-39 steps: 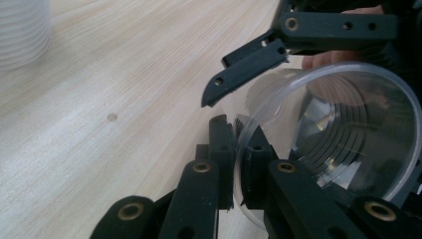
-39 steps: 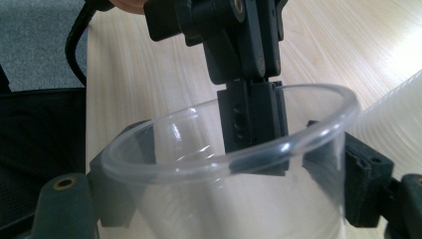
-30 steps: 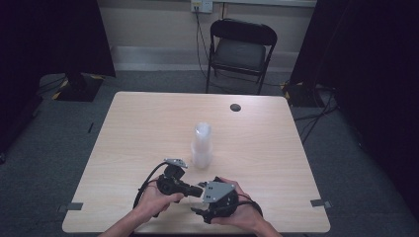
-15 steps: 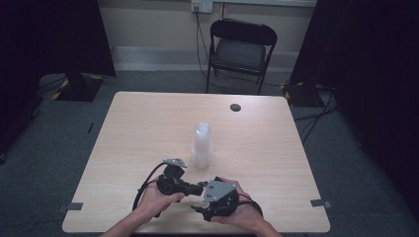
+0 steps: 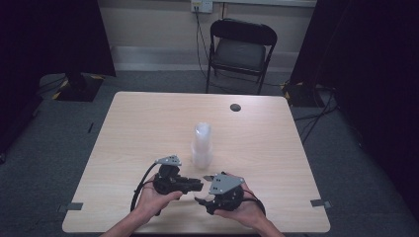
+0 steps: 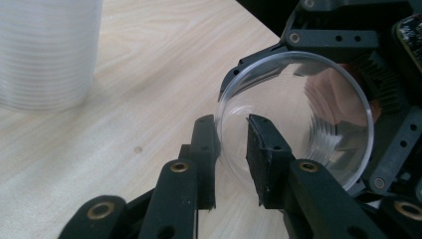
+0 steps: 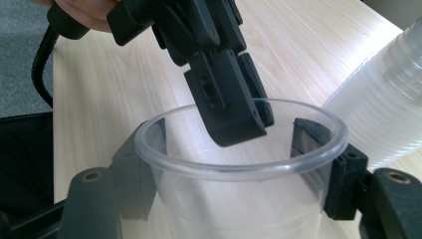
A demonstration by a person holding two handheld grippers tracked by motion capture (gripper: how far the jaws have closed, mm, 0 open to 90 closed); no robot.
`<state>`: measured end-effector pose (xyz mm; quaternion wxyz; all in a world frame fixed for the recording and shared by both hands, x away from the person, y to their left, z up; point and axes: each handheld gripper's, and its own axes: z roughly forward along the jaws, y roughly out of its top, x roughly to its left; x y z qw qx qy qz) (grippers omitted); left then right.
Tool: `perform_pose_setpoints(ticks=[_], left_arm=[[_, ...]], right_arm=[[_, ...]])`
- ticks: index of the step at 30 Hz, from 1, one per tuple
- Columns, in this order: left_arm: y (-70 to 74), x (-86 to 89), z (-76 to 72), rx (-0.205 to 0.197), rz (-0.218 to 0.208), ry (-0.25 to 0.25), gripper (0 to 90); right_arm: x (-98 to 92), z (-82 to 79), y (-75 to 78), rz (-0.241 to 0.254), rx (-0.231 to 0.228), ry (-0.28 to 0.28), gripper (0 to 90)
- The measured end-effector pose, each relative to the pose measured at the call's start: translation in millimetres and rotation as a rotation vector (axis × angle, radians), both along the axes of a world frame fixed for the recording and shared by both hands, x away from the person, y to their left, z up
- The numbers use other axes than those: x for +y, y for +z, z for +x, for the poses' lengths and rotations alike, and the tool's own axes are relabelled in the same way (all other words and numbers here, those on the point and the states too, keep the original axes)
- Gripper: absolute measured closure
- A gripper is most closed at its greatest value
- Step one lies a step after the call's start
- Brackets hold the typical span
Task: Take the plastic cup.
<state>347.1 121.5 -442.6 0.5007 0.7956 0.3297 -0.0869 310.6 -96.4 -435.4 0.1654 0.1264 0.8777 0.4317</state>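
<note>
Cup [image 7: 239, 164] clamped across its body by my right gripper [image 7: 234, 164]; left gripper [image 6: 231, 149] jaws just opening, straddling rim, handover nearly complete.

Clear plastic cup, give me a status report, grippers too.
Right gripper clamps clear plastic cup by its sides. Left gripper straddles cup rim, jaws just opening. Stack of clear cups stands apart, beyond them on wooden table.

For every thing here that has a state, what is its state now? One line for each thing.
clear cup: held by its sides in the right gripper, mouth open and empty.
right gripper: shut on the clear cup.
left gripper: jaws astride the cup's rim, just been opening; grip unclear.
stack of cups: upright on the table, untouched.
folding chair: unfolded, empty.
</note>
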Motion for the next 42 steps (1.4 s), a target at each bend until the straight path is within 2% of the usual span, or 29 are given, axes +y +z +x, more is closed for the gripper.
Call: perform_pose_setpoints(ticks=[6, 8, 15, 21, 23, 32, 35, 38, 42], left_arm=[[3.9, 6.8, -4.4, -0.051, -0.01, 0.026, 70.6], [4.9, 10.3, -5.0, -0.053, -0.024, 0.031, 70.6], [9.1, 24.0, -5.9, -0.099, -0.042, 0.069, 67.6], [8.4, 26.9, -7.1, -0.145, -0.016, 0.085, 59.6], [8.0, 27.0, -7.2, -0.158, -0.007, 0.105, 56.3], [7.0, 28.8, -8.2, -0.22, 0.051, 0.162, 43.1], [6.4, 29.9, -6.6, -0.217, 0.065, 0.178, 38.5], [5.8, 30.9, -4.9, -0.203, 0.061, 0.187, 34.9], [6.1, 32.9, -5.2, -0.215, 0.07, 0.21, 33.8]], right_arm=[[-3.0, 3.9, 0.3, 0.013, 0.01, -0.026, 30.7], [-4.7, 5.1, -0.3, 0.01, 0.012, -0.041, 30.7], [-9.1, 10.2, -0.8, 0.025, 0.025, -0.08, 30.7], [-10.7, 14.1, -0.3, 0.04, 0.039, -0.111, 30.7], [-12.6, 15.2, 0.8, 0.048, 0.043, -0.128, 30.7], [-26.9, 23.7, 4.1, 0.117, 0.096, -0.202, 30.9], [-32.2, 26.9, 5.6, 0.141, 0.115, -0.233, 31.1], [-38.4, 29.9, 7.1, 0.17, 0.139, -0.258, 31.2], [-46.9, 33.9, 9.7, 0.204, 0.15, -0.291, 31.2]])
